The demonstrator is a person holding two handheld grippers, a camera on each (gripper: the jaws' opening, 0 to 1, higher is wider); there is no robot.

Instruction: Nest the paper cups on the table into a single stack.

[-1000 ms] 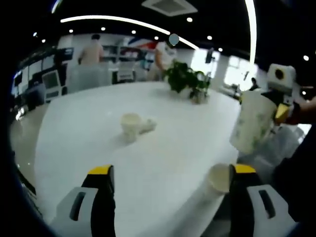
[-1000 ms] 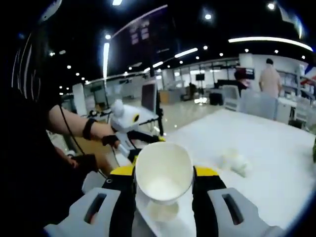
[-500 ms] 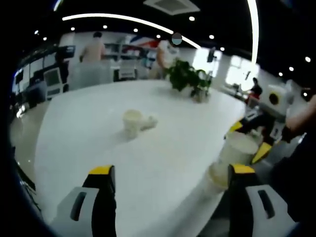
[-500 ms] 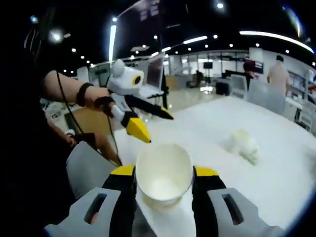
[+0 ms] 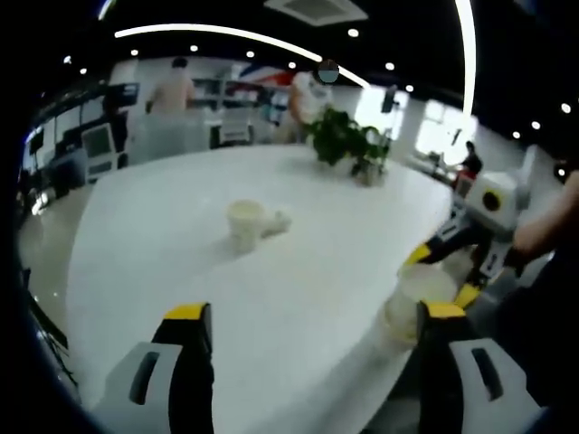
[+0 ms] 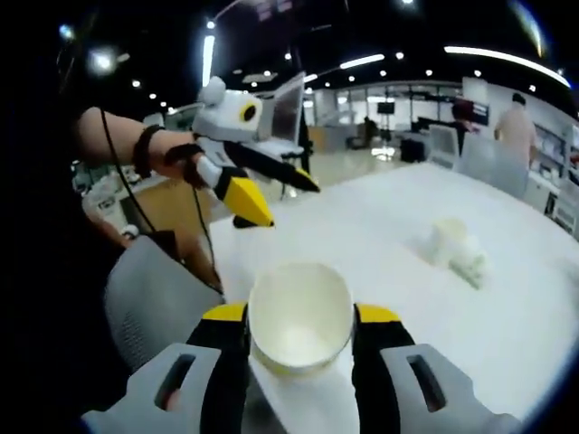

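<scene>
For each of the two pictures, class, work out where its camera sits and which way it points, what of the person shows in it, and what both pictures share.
Left gripper view: rides on the left claw, open, looking across the white table to two far cups and a plant; the person's forearm shows at right.
Right gripper view: rides on the right claw, shut on a paper cup, facing the table's near edge; the person's arm holds the left claw.
Shared: the table, the far cups, the held cup, each other's claw.
</scene>
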